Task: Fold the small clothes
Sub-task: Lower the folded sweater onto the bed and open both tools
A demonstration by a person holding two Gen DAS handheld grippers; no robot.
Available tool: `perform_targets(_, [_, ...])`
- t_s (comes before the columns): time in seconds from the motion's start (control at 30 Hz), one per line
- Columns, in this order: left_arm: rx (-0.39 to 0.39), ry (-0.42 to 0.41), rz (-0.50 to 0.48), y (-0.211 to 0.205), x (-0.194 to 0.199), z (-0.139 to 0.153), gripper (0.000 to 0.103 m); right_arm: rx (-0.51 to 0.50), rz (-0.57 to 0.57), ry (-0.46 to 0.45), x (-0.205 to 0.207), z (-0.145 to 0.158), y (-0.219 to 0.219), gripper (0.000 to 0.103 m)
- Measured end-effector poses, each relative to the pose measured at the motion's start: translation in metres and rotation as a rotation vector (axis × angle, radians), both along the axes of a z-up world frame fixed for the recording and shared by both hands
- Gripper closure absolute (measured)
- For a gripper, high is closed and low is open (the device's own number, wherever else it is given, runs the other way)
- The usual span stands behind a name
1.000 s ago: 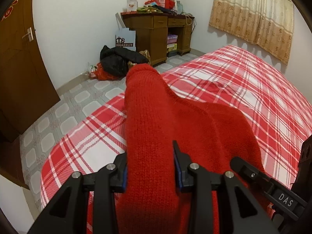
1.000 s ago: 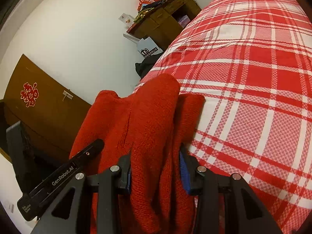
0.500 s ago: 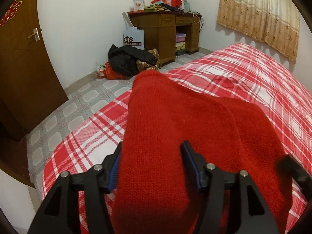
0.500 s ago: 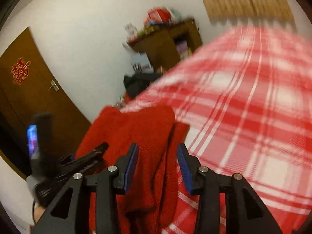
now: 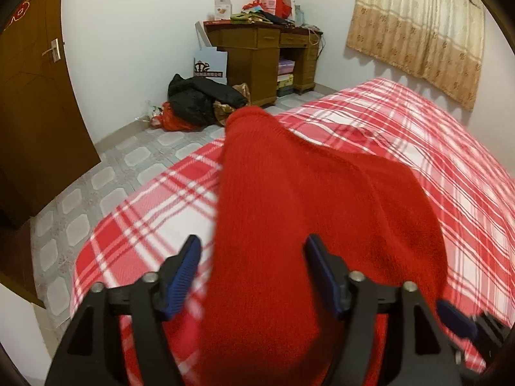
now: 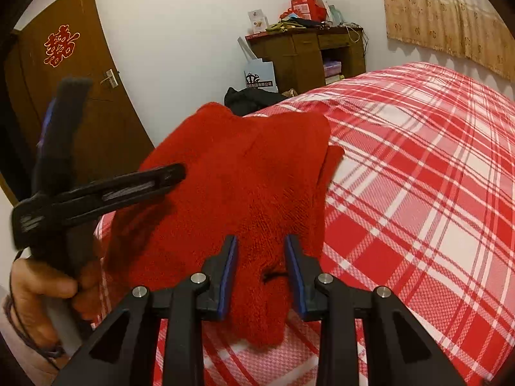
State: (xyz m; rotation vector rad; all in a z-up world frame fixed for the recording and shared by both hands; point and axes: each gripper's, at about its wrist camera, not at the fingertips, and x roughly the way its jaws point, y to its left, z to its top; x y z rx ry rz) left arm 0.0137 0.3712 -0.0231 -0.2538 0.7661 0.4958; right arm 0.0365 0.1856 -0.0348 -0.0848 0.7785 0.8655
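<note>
A red knitted garment (image 5: 289, 225) lies folded on the red and white plaid bed (image 5: 418, 135); it also shows in the right wrist view (image 6: 244, 173). My left gripper (image 5: 252, 257) is open, its blue-padded jaws spread wide on either side of the garment's near end. My right gripper (image 6: 261, 257) is open above the garment's near edge, with the knit showing in the gap between the jaws. The left gripper's body (image 6: 96, 189) and the hand holding it show at the left of the right wrist view.
A brown door (image 5: 29, 103) stands at left. A wooden desk (image 5: 257, 51) with clutter is by the far wall, with a pile of dark clothes (image 5: 199, 99) and a paper bag (image 5: 210, 64) on the tiled floor. A curtain (image 5: 418, 32) hangs right.
Both grippers have opened and let go of the red garment. They pulled back a little, and the garment now rests on the bed.
</note>
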Motion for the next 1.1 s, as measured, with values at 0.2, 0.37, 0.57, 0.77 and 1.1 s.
perform_targets(0.2, [-0.112,-0.046,0.009,0.004,-0.031,-0.009,0.021,0.004,-0.004,-0.006,-0.003,-0.006,-0.008,0.071])
perform_targets(0.37, [-0.09,-0.047,0.003,-0.007,-0.04,-0.01,0.02,0.021,-0.028,0.095,0.003,-0.028,-0.025,0.063])
perform_targets(0.57, [-0.062,-0.038,-0.03,-0.021,-0.046,-0.001,0.022,0.072,-0.059,0.127,-0.002,-0.013,-0.036,0.063])
perform_targets(0.77, [0.008,-0.027,-0.044,-0.034,-0.057,0.006,0.021,0.089,-0.124,0.022,-0.029,0.025,-0.058,0.063])
perform_targets(1.1, [0.051,0.029,-0.074,-0.066,-0.057,-0.001,0.022,0.064,-0.167,0.056,-0.036,0.02,-0.072,0.061])
